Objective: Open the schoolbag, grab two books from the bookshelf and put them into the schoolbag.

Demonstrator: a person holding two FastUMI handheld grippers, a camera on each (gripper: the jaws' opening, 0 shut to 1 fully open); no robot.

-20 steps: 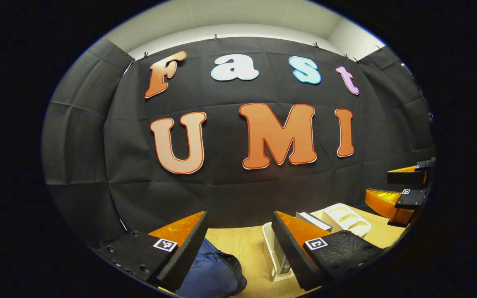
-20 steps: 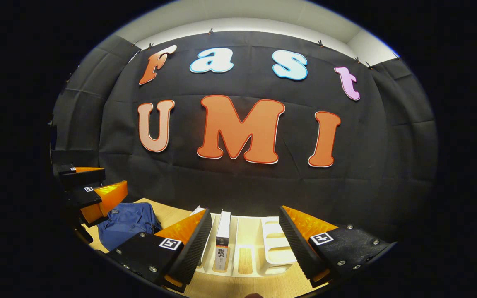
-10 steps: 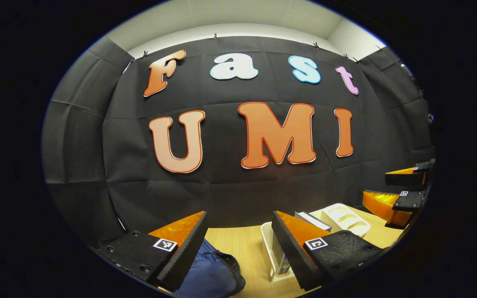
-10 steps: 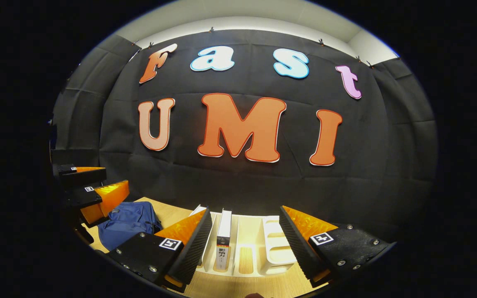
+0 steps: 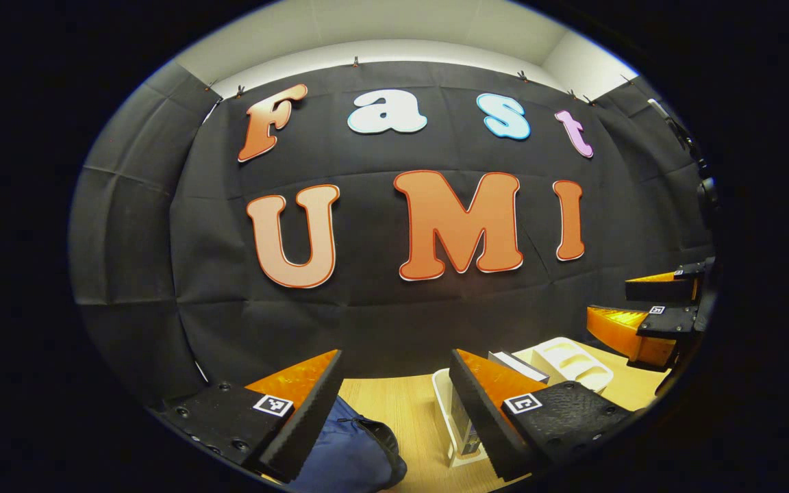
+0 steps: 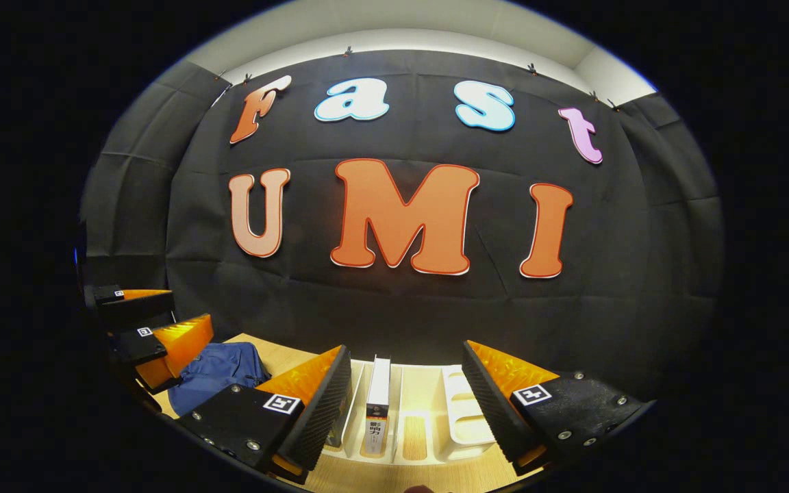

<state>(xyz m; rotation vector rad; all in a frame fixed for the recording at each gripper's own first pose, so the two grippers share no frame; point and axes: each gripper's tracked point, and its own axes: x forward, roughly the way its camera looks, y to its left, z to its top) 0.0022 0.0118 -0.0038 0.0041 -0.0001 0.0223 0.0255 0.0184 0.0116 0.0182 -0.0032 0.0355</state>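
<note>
You stand in recording booth, staged like study corner. Black cloth wall hangs clipped along top edge, pale room wall and ceiling visible above it. Below, light wooden table carries white slotted bookshelf with upright book, and blue schoolbag lying near it.

Both cameras are riding high, facing the booth wall from well back. The left gripper view is catching the bookshelf at 4 o'clock; the right gripper view is sharing it at 6 o'clock.
</note>
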